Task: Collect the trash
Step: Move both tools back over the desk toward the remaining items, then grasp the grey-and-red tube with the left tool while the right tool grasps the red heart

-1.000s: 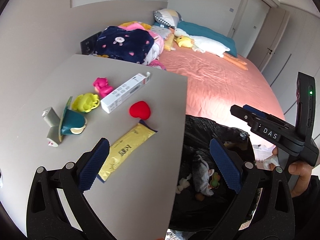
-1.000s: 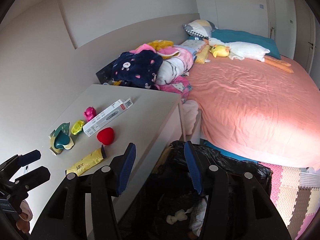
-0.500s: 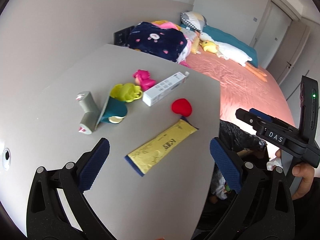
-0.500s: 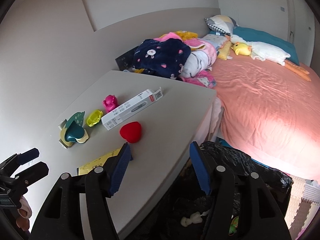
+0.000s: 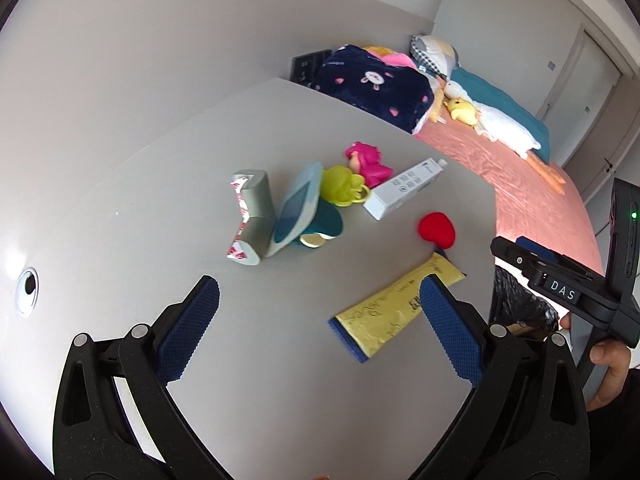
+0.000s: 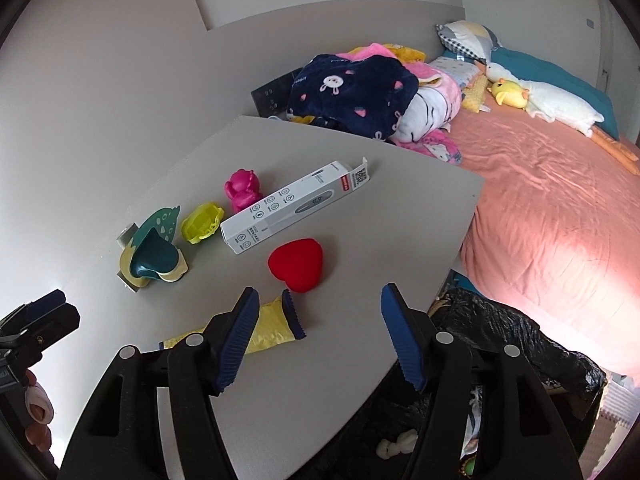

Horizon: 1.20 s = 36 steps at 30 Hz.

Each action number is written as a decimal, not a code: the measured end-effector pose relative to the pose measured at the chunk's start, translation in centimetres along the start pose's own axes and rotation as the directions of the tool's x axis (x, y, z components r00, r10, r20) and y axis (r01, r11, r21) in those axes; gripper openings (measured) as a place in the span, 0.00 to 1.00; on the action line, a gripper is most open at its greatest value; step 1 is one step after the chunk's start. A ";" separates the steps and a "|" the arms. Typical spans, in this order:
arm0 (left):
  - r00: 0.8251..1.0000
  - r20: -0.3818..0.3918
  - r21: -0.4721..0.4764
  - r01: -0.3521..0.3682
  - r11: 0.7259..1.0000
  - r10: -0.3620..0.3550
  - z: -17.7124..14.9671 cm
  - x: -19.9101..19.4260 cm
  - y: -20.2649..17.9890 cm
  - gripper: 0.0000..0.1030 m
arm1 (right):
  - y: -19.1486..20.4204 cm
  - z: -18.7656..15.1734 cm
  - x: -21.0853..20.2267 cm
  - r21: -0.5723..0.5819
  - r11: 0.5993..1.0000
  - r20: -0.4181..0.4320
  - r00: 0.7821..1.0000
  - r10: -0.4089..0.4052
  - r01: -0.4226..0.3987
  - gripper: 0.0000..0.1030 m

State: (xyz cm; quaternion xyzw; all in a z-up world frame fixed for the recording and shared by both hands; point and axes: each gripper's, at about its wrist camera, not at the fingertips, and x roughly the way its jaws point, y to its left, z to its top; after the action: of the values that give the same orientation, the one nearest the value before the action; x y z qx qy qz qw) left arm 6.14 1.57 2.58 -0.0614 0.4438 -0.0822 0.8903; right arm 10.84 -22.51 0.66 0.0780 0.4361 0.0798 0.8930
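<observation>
- The yellow wrapper (image 5: 396,312) lay flat on the surface (image 5: 160,184), its long axis running from about 8 o'clock to 2 o'clock in the left wrist view.
- The left claw (image 5: 320,320) stood spread wide and empty, with the wrapper close in at its 3 o'clock side, partly behind one pad.
- The right claw (image 6: 320,332) was released too, nothing between the pads; the wrapper poked out at its 9 o'clock.
- My call: both sat near it, the left perhaps squarer to that long axis.
- Further up the surface sat a red heart (image 6: 296,264), a white box (image 6: 296,208), small toys and a crumpled silver packet (image 5: 250,216).
- A black bin bag (image 6: 500,344) waited at 4 o'clock off the surface edge, beside a pink bed (image 6: 560,208).
</observation>
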 end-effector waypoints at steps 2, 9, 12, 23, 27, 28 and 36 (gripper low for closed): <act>1.000 -0.004 -0.010 -0.005 1.000 0.005 0.2 0.3 0.7 0.94 | 0.2 0.2 0.8 -0.002 1.000 -0.011 1.000 -0.001 0.001 0.63; 1.000 -0.011 -0.057 -0.004 0.998 0.003 1.1 1.6 3.4 0.94 | 1.0 0.7 3.4 -0.011 1.000 -0.049 0.999 -0.007 0.007 0.63; 1.000 -0.008 -0.076 0.001 0.997 -0.001 1.6 2.1 4.3 0.94 | 1.4 0.9 4.6 -0.013 1.000 -0.064 0.998 -0.013 0.012 0.63; 0.999 -0.031 -0.123 -0.022 0.992 0.018 3.7 5.2 7.6 0.83 | 2.3 1.6 8.5 -0.034 0.999 -0.110 0.993 -0.038 0.034 0.63; 0.999 -0.051 -0.093 -0.018 0.996 0.013 4.0 6.6 7.5 0.83 | 2.7 1.7 9.1 -0.058 0.997 -0.111 0.993 -0.050 0.044 0.63; 0.998 -0.056 -0.086 -0.016 0.996 0.011 4.1 7.1 7.4 0.83 | 2.8 1.7 9.3 -0.065 0.997 -0.111 0.992 -0.052 0.045 0.63; 0.997 -0.060 -0.080 -0.043 0.996 0.038 3.8 10.0 7.2 0.83 | 4.0 1.7 9.8 -0.153 0.984 -0.089 0.991 -0.101 0.087 0.57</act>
State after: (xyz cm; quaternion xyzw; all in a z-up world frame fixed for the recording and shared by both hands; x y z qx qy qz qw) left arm 15.74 6.77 -4.28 -0.0862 0.4738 -0.0478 0.8751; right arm 17.79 -16.71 -4.99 -0.0132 0.4745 0.0735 0.8771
